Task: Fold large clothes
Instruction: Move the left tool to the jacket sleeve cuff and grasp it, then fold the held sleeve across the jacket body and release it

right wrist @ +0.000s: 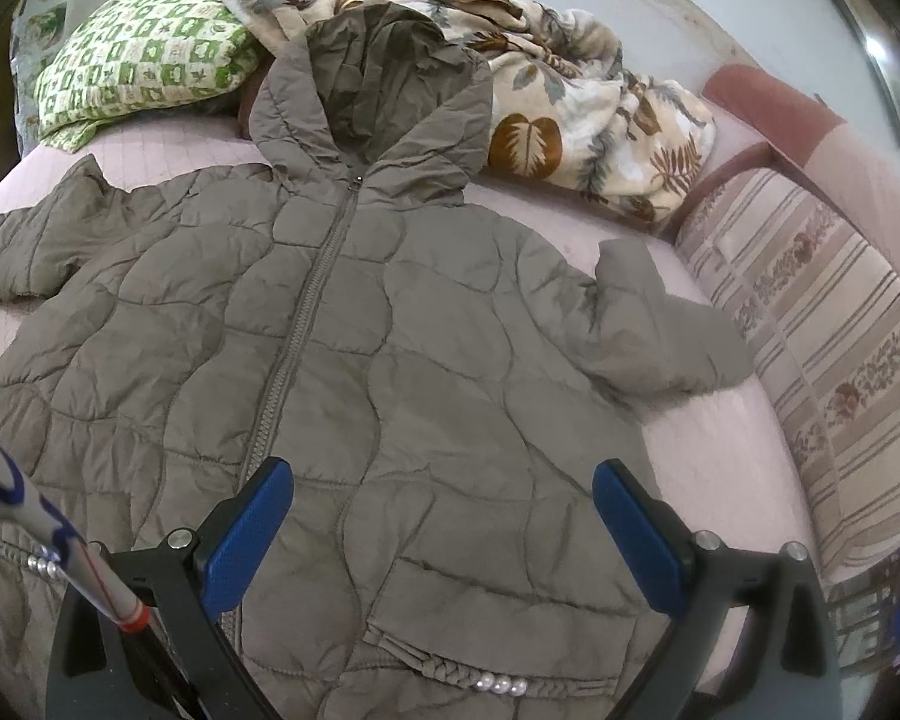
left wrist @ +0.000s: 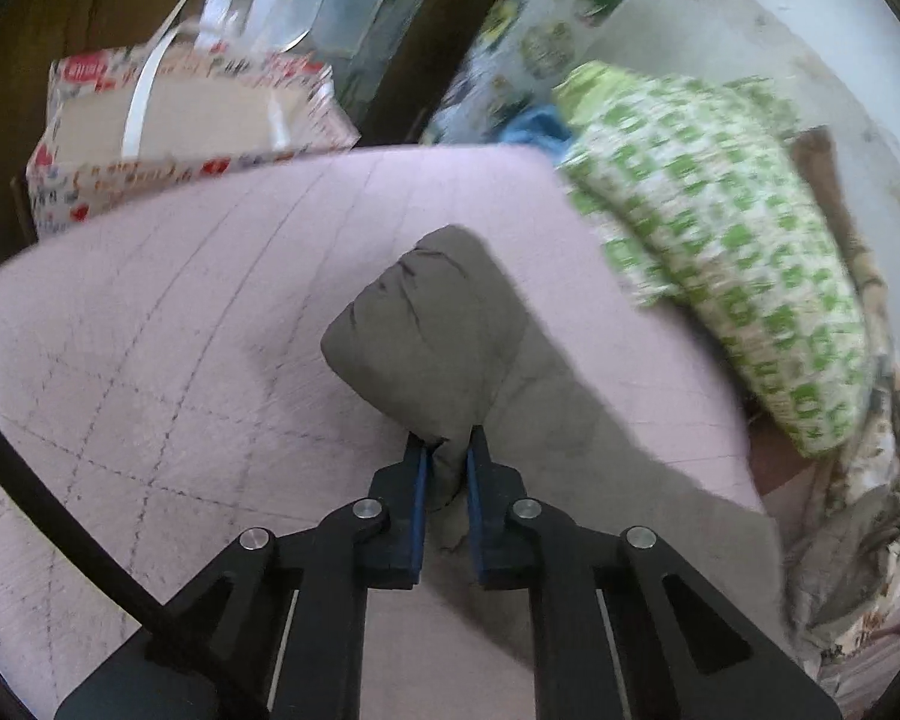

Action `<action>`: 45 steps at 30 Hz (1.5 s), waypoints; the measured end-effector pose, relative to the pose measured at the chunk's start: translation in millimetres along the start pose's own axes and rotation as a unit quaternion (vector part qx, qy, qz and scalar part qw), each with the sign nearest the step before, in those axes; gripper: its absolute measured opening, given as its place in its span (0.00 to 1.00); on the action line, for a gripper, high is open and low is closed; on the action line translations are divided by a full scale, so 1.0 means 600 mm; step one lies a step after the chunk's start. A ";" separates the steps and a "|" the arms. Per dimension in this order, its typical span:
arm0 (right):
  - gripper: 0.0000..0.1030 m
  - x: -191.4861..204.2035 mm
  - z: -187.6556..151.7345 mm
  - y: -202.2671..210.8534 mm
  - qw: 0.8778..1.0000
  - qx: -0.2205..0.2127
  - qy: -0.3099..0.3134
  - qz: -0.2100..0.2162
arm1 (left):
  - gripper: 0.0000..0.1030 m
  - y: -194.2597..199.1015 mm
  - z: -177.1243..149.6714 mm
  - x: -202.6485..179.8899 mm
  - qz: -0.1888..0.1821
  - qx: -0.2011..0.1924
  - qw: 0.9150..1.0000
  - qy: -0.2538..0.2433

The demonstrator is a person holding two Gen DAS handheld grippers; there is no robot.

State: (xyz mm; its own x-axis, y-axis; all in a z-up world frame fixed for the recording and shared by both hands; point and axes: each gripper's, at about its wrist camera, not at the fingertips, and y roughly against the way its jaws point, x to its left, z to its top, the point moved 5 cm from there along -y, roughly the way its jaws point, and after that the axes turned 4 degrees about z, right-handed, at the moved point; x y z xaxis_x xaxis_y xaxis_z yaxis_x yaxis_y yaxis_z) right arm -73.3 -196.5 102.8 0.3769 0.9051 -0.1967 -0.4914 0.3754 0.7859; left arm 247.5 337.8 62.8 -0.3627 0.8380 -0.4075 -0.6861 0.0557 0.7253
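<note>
**Left sleeve in hand, zipper as fold line**

While the quilted hooded jacket (right wrist: pixel 360 330) lay face-up on the bed (right wrist: pixel 690 450), the left gripper (left wrist: pixel 448 450) clenched its sleeve cuff (left wrist: pixel 426 324), left of the zipper (right wrist: pixel 312 300); the right gripper (right wrist: pixel 444 516) hovered released above the hem.

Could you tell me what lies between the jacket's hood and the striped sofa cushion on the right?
In the right wrist view, a crumpled leaf-print blanket lies between the hood and the striped cushion, with bare pink cover below it.
</note>
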 end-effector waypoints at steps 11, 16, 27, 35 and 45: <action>0.98 -0.045 0.001 0.042 0.999 -0.023 -0.024 -0.007 | 0.09 0.189 -0.133 -0.294 -0.171 -0.034 0.964 -0.202; 0.98 -0.064 -0.006 0.055 0.999 -0.026 -0.033 -0.013 | 0.09 0.190 -0.303 -0.390 -0.202 0.026 0.925 -0.320; 0.98 -0.102 -0.020 0.047 0.997 -0.014 -0.068 -0.012 | 0.10 0.107 -0.451 -0.384 -0.162 0.112 0.901 -0.386; 0.98 -0.081 0.011 0.034 0.995 -0.021 -0.091 0.045 | 0.52 0.191 -0.442 -0.375 -0.175 0.092 0.899 -0.390; 0.99 0.074 0.113 -0.056 0.956 0.032 -0.112 0.271 | 0.63 0.257 -0.355 -0.245 -0.060 -0.003 0.949 -0.311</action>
State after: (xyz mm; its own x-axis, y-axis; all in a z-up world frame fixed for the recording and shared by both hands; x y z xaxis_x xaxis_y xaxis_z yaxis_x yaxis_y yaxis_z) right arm 13.1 -182.2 107.3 0.2432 0.8951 0.3737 -0.6158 -0.1552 0.7725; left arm 60.4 107.4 116.4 0.1589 0.9841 -0.0799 -0.7029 0.1696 0.6907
